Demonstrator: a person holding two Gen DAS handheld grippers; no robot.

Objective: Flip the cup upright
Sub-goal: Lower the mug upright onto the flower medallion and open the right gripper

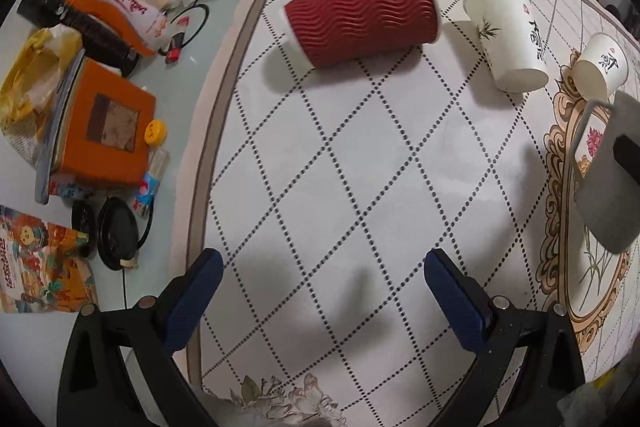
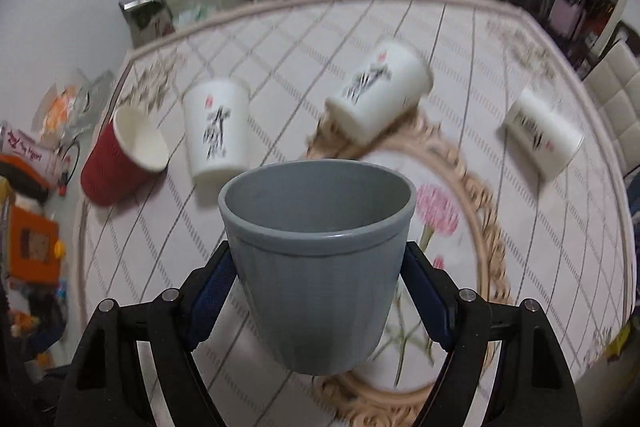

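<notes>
Off the mat's brown border at the left of the left wrist view, clutter crowds the tabletop: an orange box point(image 1: 106, 131), a bottle point(image 1: 116, 11) with red script I can't read, a black lid point(image 1: 117, 238). The left gripper point(image 1: 323, 301) hangs with fingers wide apart over bare patterned mat point(image 1: 360, 167). Above it a red ribbed cup point(image 1: 362, 11) lies on its side, then two white paper cups point(image 1: 510, 35) with black calligraphy. In the right wrist view, the right gripper point(image 2: 320, 301) is clamped on the grey cup point(image 2: 320, 267), mouth up, above the mat's floral medallion; more white cups lie beyond.
</notes>
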